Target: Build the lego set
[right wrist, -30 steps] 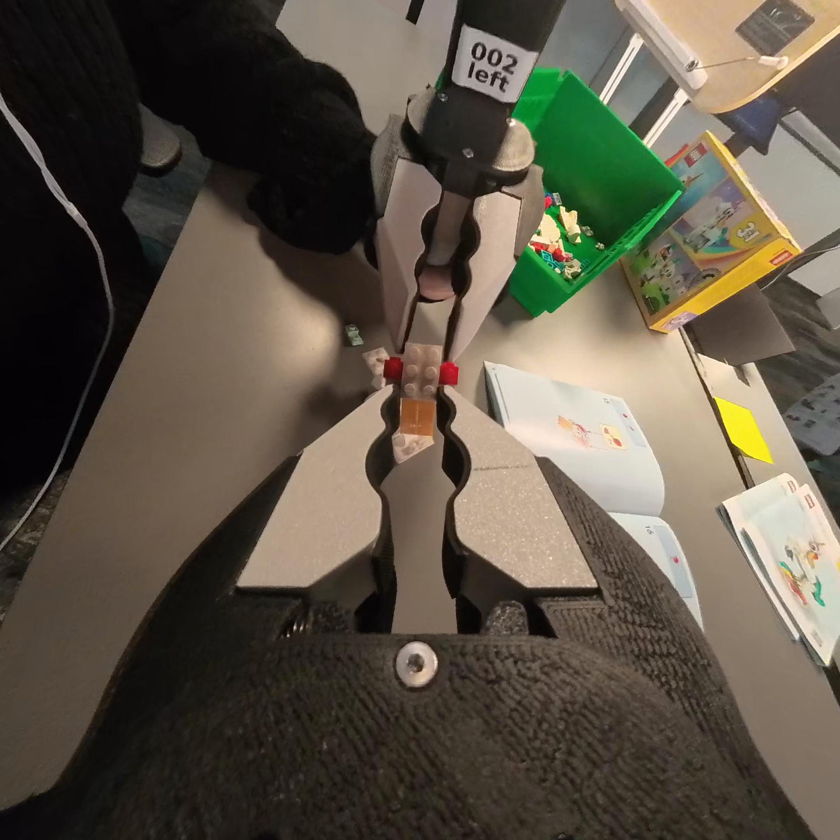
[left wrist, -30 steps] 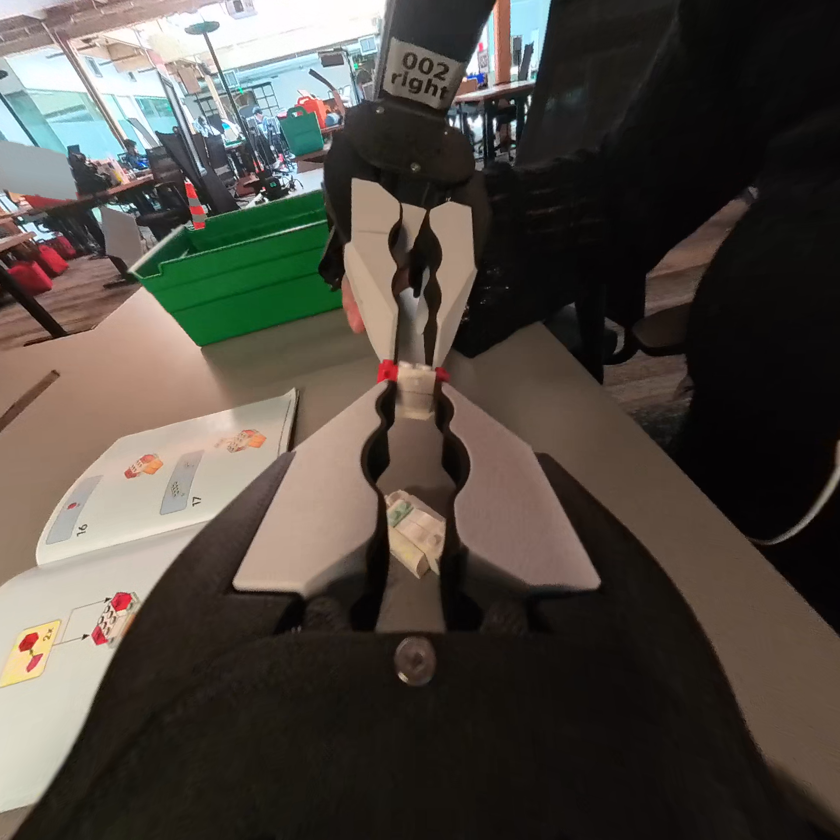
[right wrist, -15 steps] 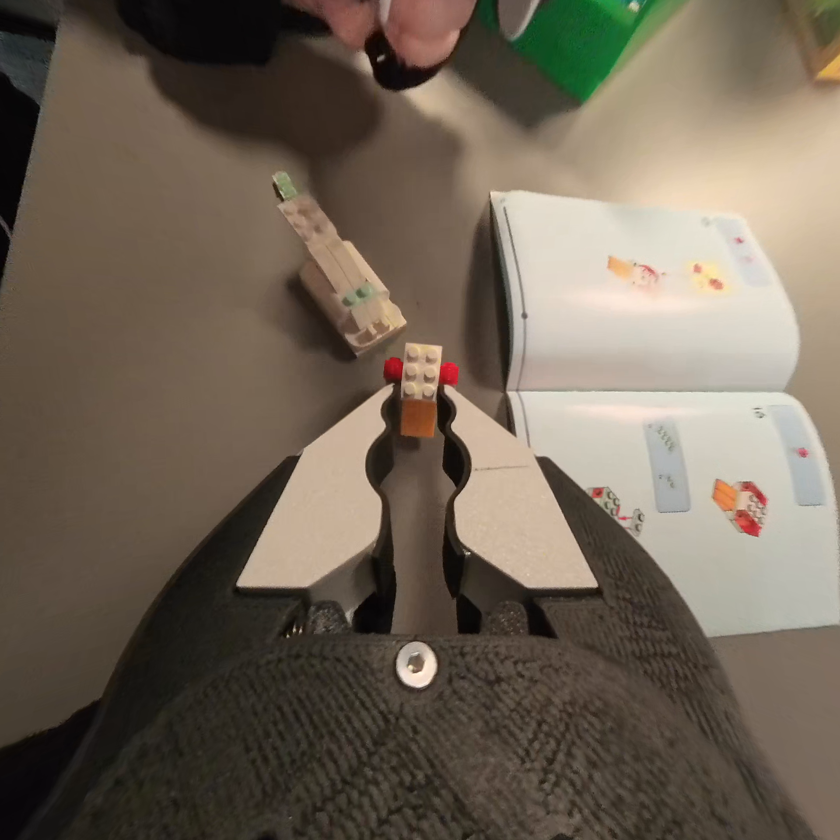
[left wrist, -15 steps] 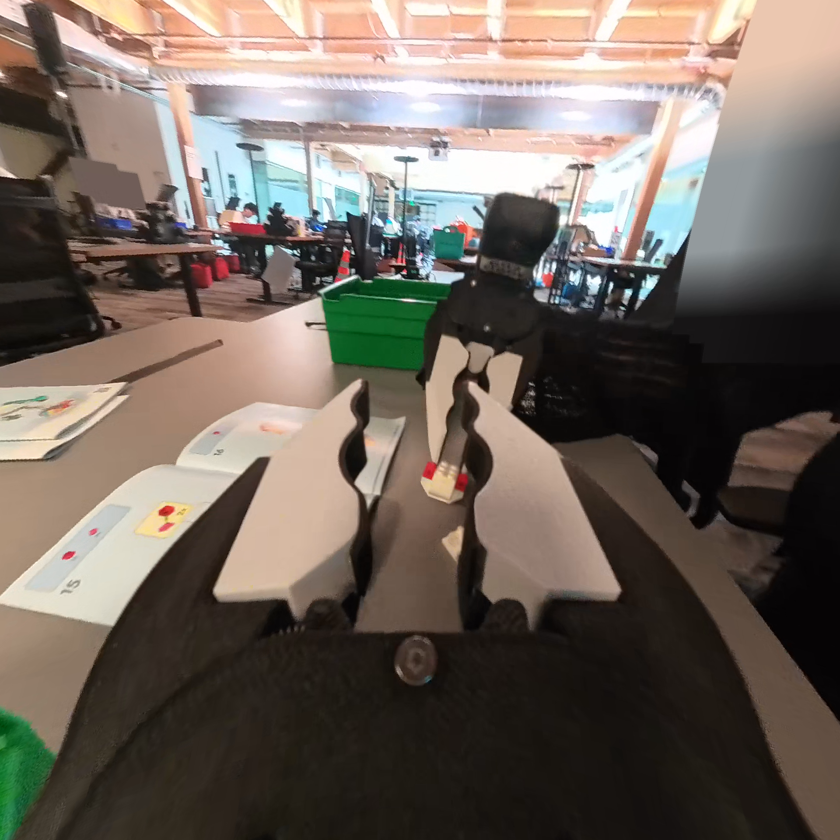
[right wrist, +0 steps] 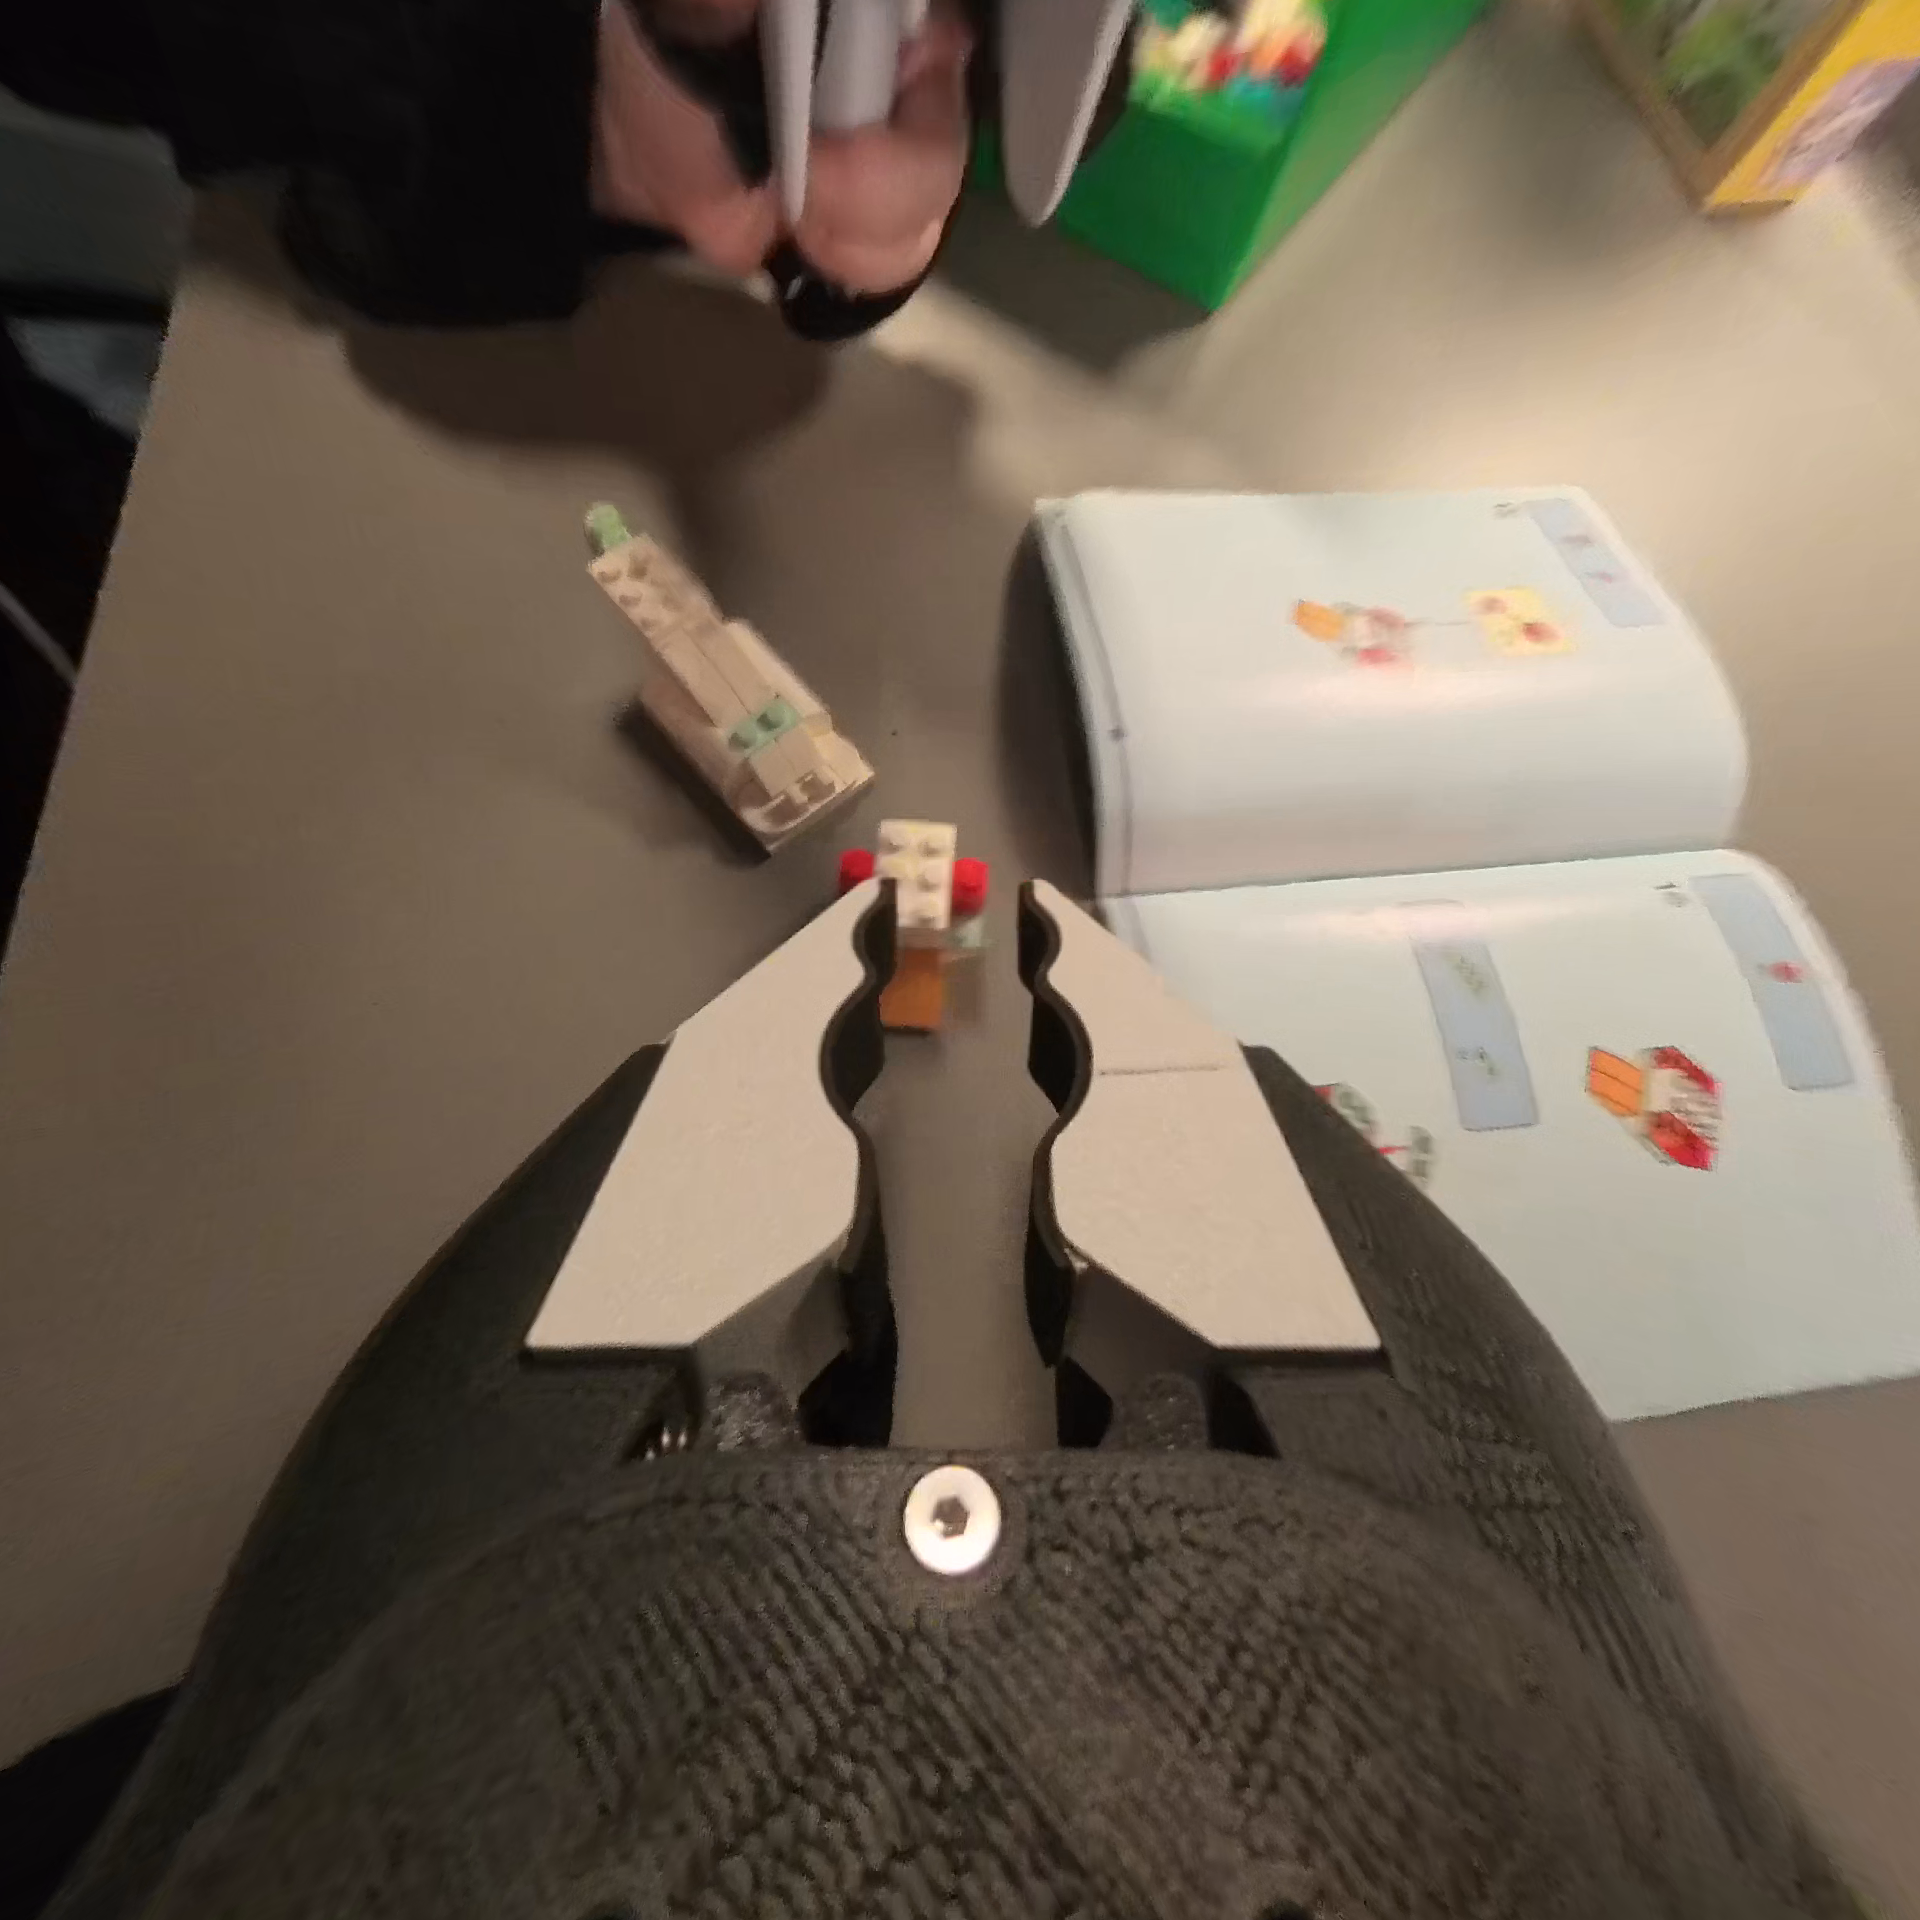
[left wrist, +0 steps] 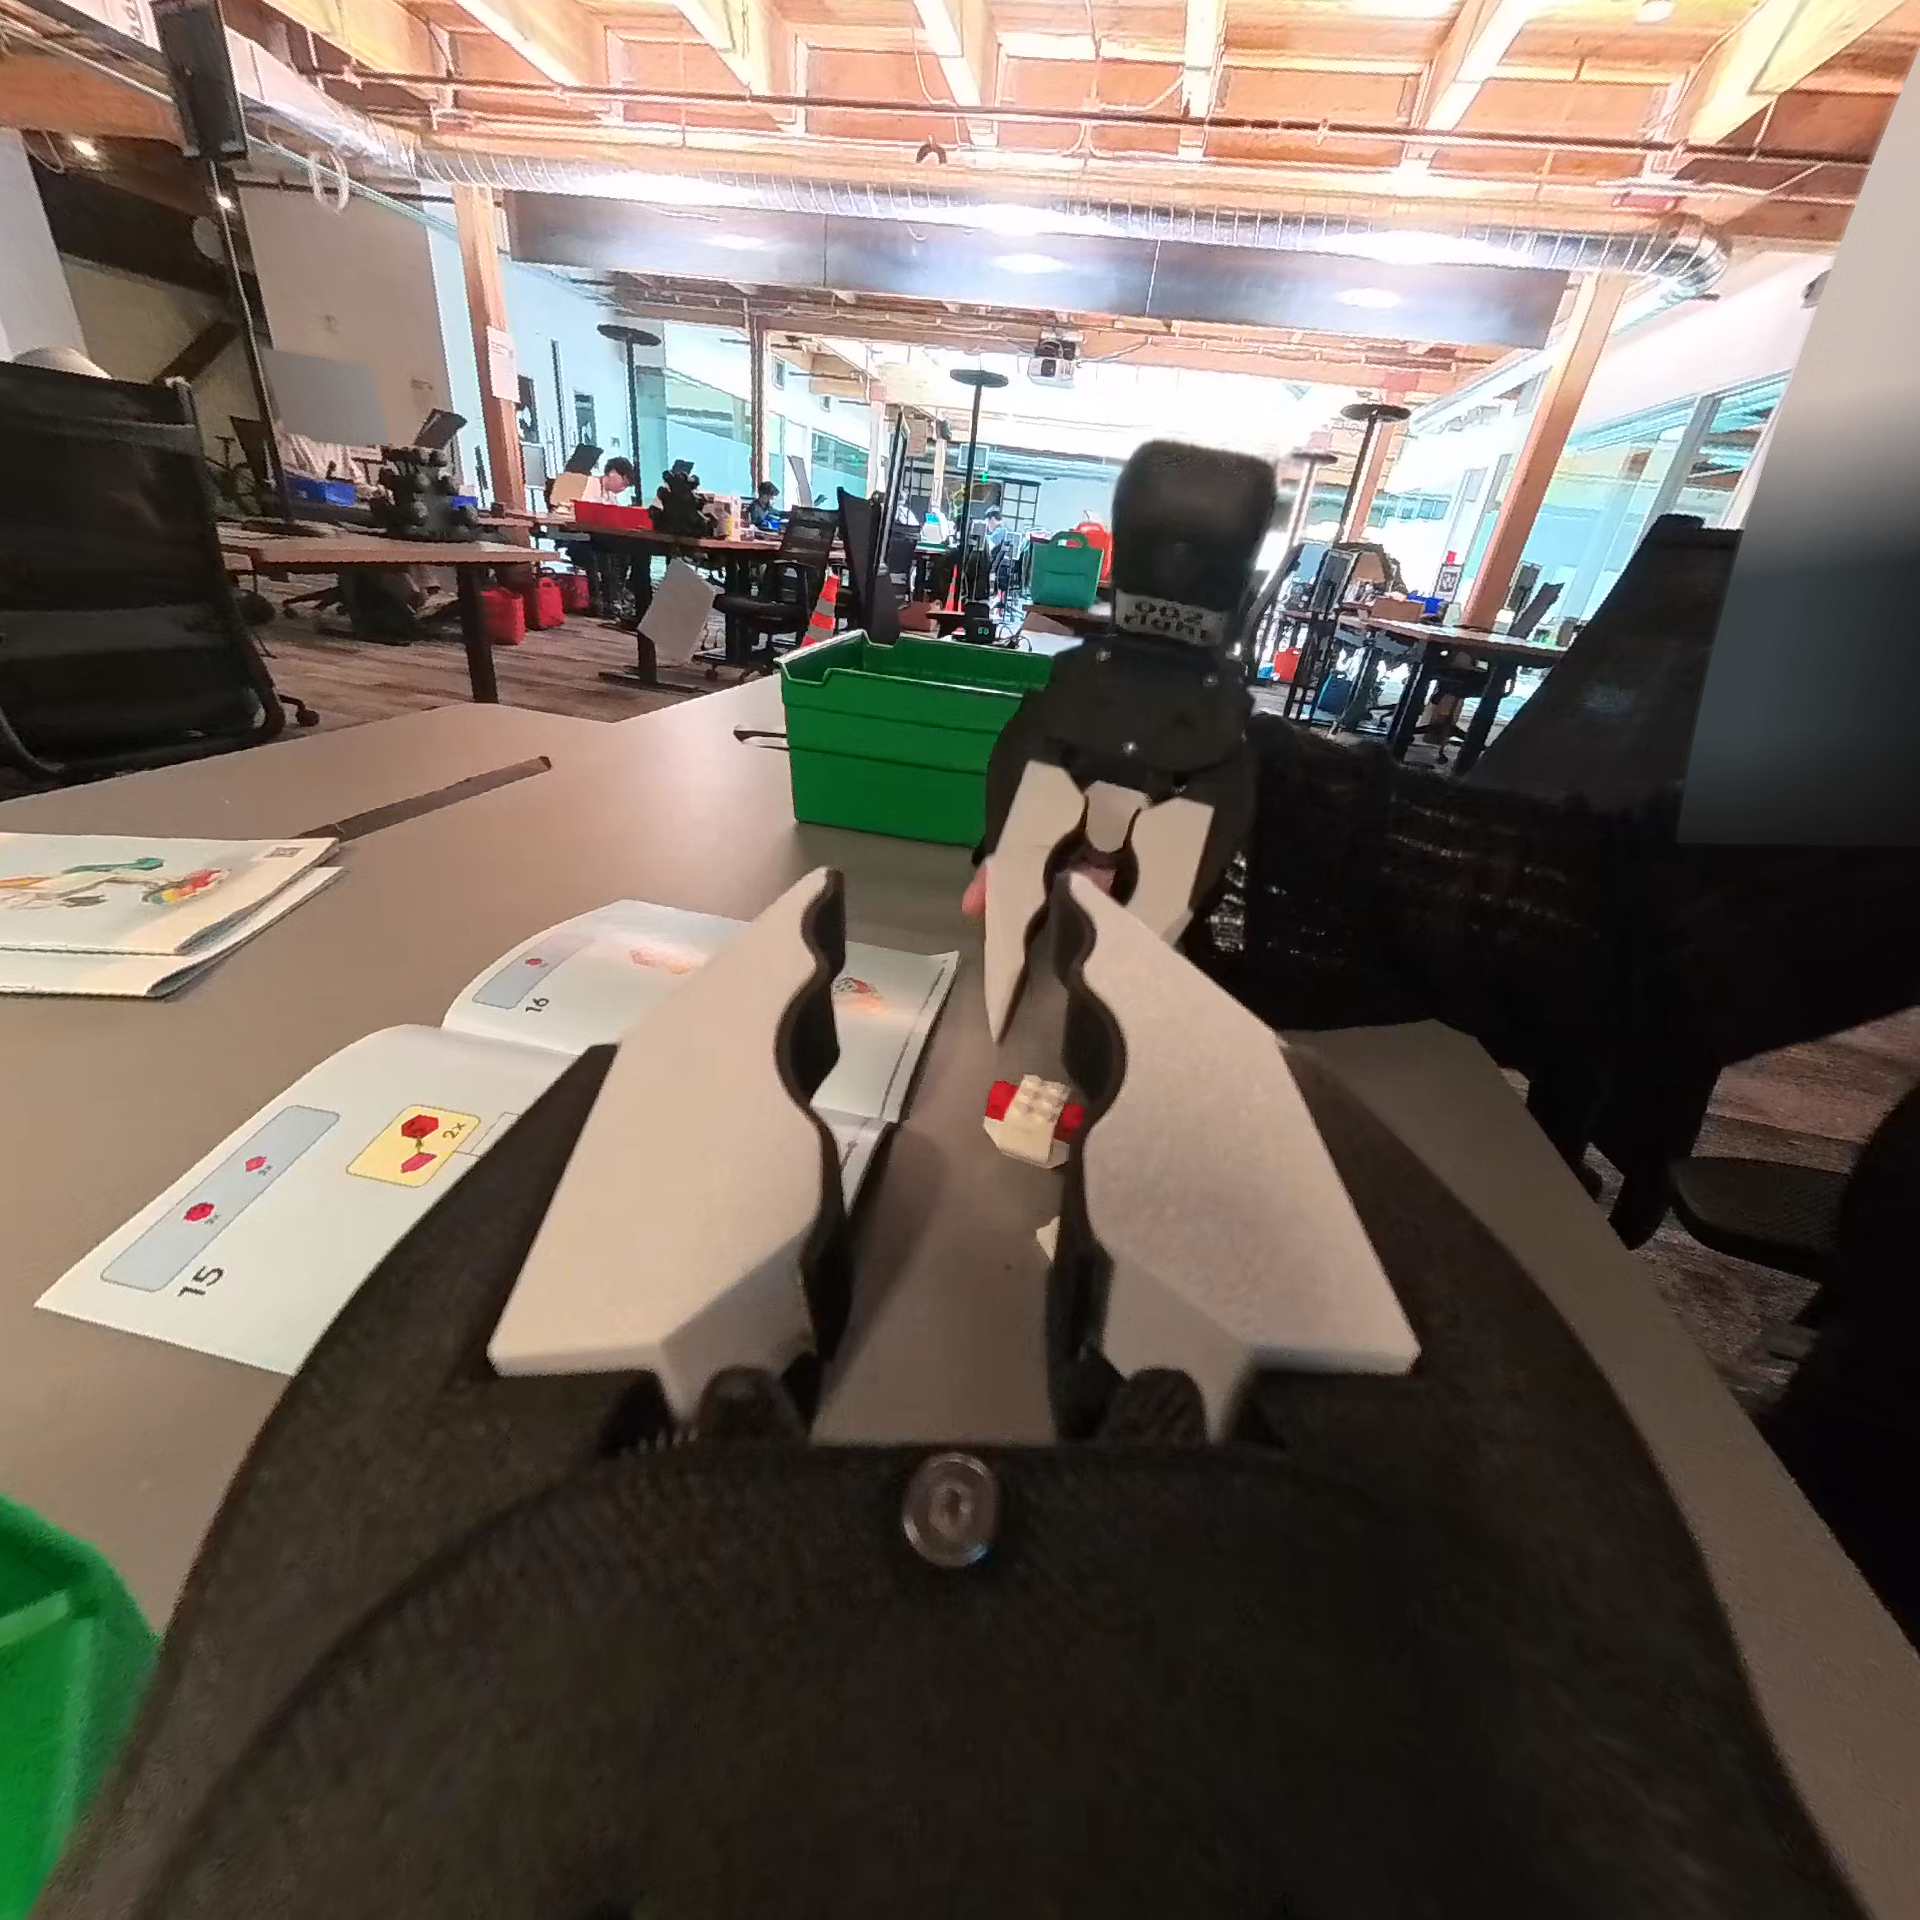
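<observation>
A small white assembly with red side studs and an orange piece (right wrist: 920, 894) lies on the grey table (right wrist: 416, 1039) between my right gripper's (right wrist: 951, 899) open fingertips, against the left finger. In the left wrist view the small assembly (left wrist: 1029, 1117) rests on the table just under the right gripper (left wrist: 1091, 914). A longer white assembly with pale green bits (right wrist: 717, 696) lies on the table just beyond it. My left gripper (left wrist: 945, 894) is open and empty, held back from the parts. In the right wrist view it is blurred, at the top (right wrist: 914, 104).
An open instruction booklet (right wrist: 1403, 727) lies right of the parts and also shows in the left wrist view (left wrist: 312, 1174). A green bin of loose bricks (right wrist: 1226, 156) and a yellow box (right wrist: 1766, 104) stand beyond. A second booklet (left wrist: 135, 904) lies far left. The person's dark sleeve (left wrist: 1558, 935) is on the right. The gap from one gripper's tips to the other's is roughly 12 cm.
My left gripper let go of the small assembly, opened and pulled away. My right gripper lowered the assembly to the table and opened.
</observation>
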Action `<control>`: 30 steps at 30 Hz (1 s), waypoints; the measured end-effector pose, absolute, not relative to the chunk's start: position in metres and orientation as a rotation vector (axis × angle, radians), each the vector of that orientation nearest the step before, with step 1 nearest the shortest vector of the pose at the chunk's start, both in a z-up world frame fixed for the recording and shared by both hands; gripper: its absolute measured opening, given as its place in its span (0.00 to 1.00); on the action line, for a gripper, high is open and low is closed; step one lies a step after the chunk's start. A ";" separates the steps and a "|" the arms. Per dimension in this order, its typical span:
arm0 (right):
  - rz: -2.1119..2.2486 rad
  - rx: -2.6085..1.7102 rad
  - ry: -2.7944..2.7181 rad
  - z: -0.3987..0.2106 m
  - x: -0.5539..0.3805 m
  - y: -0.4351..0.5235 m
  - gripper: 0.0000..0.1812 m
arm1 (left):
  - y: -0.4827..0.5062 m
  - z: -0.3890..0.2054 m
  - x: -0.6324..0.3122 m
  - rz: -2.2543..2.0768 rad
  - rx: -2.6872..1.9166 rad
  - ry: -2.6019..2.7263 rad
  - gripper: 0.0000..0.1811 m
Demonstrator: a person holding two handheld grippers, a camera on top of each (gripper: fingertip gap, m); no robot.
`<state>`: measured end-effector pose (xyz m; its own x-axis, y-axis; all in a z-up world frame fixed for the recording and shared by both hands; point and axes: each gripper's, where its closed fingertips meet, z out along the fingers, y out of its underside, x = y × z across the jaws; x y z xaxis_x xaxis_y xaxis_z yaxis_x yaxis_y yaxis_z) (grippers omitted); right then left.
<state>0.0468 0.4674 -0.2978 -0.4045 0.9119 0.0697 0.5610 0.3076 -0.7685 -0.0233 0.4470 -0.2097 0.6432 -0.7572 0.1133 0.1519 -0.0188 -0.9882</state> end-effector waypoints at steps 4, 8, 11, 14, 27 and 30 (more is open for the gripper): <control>0.971 -1.181 -1.580 -0.250 0.033 0.509 0.14 | 0.449 -0.212 -0.023 -0.774 -1.416 0.545 0.22; 0.683 -0.996 -1.060 -0.204 0.049 0.557 0.09 | 0.447 -0.218 -0.012 -0.685 -1.425 0.620 0.22; 0.449 -0.991 -0.965 -0.213 0.057 0.577 0.01 | 0.448 -0.227 -0.002 -0.624 -1.468 0.664 0.20; 0.241 -0.989 -1.006 -0.224 0.059 0.592 0.00 | 0.452 -0.237 0.002 -0.611 -1.517 0.673 0.19; 0.038 -1.020 -1.018 -0.231 0.063 0.609 0.00 | 0.458 -0.234 -0.008 -0.527 -1.494 0.643 0.18; 0.010 -1.027 -1.012 -0.231 0.064 0.611 0.00 | 0.453 -0.224 -0.007 -0.470 -1.454 0.665 0.18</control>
